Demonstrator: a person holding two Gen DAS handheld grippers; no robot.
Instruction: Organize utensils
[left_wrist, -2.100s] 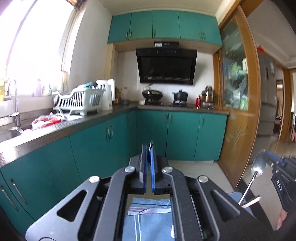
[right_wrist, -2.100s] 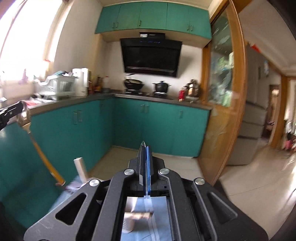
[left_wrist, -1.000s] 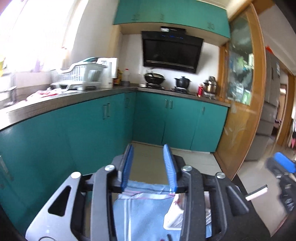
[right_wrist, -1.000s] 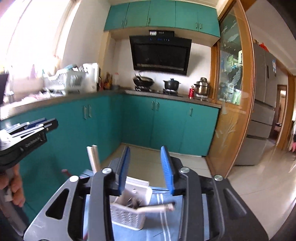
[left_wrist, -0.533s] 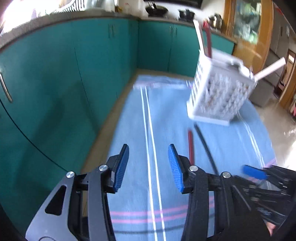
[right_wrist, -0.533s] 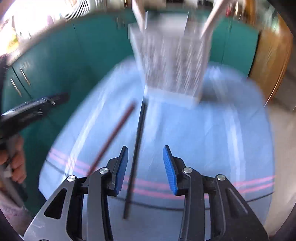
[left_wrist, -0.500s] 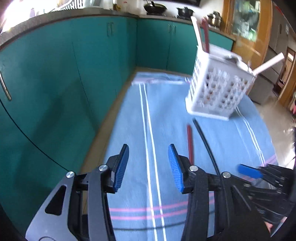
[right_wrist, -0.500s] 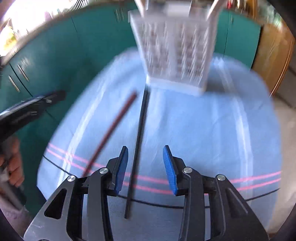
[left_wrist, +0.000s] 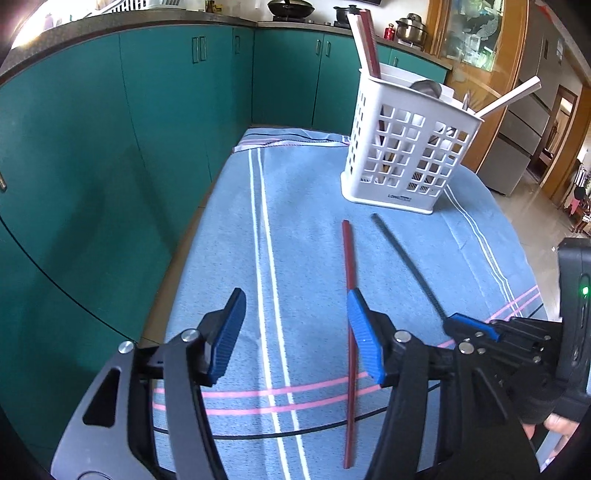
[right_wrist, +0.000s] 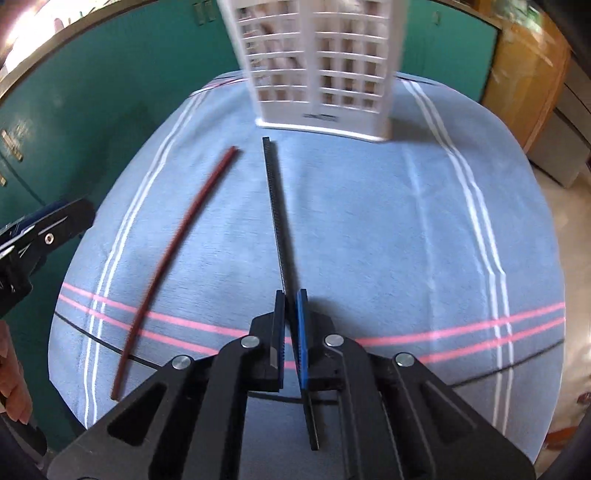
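A white slotted utensil basket stands at the far end of a blue striped cloth and holds chopsticks and a spoon. A dark red chopstick and a black chopstick lie on the cloth in front of it. My left gripper is open and empty, low over the cloth, its right finger over the red chopstick. My right gripper has its jaws closed around the black chopstick, which lies on the cloth. The basket and the red chopstick show in the right wrist view too.
Teal kitchen cabinets run along the left and back. A wooden door frame and a refrigerator stand at the right. The cloth's edge drops off close on the left.
Both grippers came down from above the basket to the cloth. The right gripper's jaws have closed around the black chopstick. The left gripper stays open by the red chopstick.
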